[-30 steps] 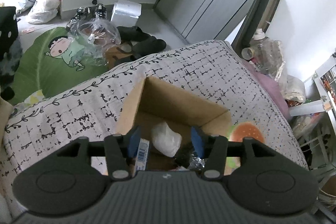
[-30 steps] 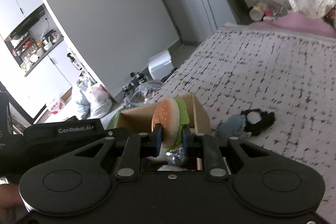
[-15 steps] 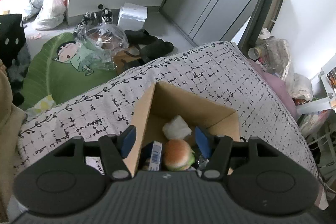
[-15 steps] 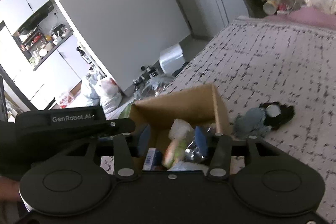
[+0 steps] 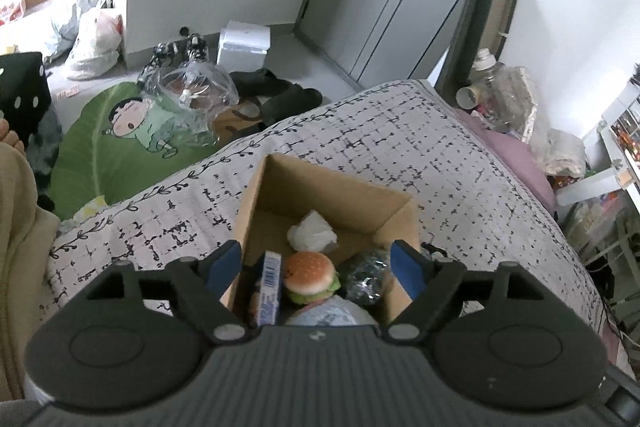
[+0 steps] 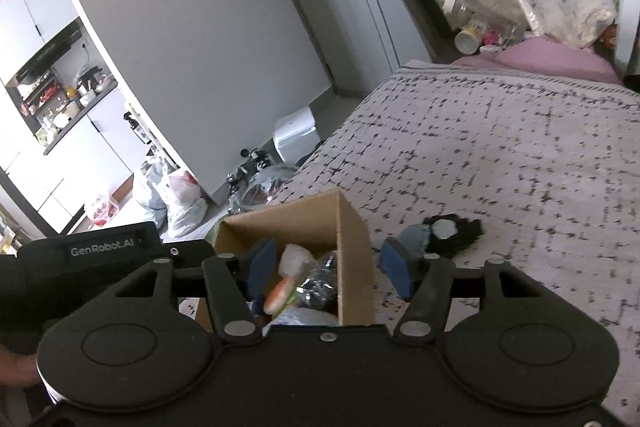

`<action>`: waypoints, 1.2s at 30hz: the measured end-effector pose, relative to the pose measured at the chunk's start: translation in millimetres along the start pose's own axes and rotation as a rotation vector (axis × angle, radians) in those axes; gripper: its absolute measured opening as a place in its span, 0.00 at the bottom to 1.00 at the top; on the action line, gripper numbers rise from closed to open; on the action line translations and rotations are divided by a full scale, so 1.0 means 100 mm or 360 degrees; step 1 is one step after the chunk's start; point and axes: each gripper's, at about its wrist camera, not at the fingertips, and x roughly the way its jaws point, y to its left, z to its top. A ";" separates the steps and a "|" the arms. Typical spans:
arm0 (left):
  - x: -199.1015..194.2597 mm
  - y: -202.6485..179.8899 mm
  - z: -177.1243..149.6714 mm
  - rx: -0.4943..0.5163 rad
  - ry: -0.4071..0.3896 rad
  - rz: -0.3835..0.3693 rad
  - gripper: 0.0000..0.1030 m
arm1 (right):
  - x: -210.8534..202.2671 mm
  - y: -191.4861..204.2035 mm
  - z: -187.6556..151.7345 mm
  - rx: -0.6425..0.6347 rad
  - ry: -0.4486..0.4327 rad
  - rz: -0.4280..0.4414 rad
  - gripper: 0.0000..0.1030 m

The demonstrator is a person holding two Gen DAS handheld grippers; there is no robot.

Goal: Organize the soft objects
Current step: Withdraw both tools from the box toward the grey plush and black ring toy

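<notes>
Bedspread [image 6: 520, 163], pale with a black broken-grid print, covers a bed and fills most of both wrist views. On it stands an open cardboard box [image 5: 276, 195], already partly packed with a crumpled white wad [image 5: 312, 233], a blue-and-white carton [image 5: 269, 279] on end, some crinkled foil or plastic, and a plush hamburger [image 5: 310, 277]. The hamburger lies on top of the heap, bun upward, near the front of the box. A second ago the right gripper [image 6: 334, 267] was pinching this hamburger above the box; half a second ago it had let go and the toy was inside. Now its jaws stand wide and empty, straddling the box's right wall. The left gripper [image 5: 316, 267] also has its jaws wide and holds nothing; it hovers above the box opening, and it has not closed in any of the pictures. So one soft thing looks to be stowed. Just outside the box, to its right on the bedspread, lies a small dark plush [image 6: 444, 233] in grey-blue and black with a white patch, untouched. It seems the likely next thing to pick up
</notes>
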 end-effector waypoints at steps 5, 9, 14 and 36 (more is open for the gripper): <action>-0.14 -0.16 -0.07 0.0086 -0.0032 0.0001 0.85 | -0.19 -0.10 0.04 -0.0007 -0.0038 -0.0018 0.74; -0.22 -0.28 -0.12 0.0150 -0.0045 0.0059 0.89 | -0.32 -0.16 0.06 -0.0024 -0.0069 -0.0015 0.87; -0.35 -0.42 -0.15 0.0202 -0.0081 0.0080 0.93 | -0.49 -0.27 0.13 -0.0102 -0.0082 -0.0047 0.97; -0.75 -0.97 -0.35 0.0300 -0.0186 0.0024 1.00 | -1.02 -0.99 0.23 0.0042 -0.0131 -0.0022 1.00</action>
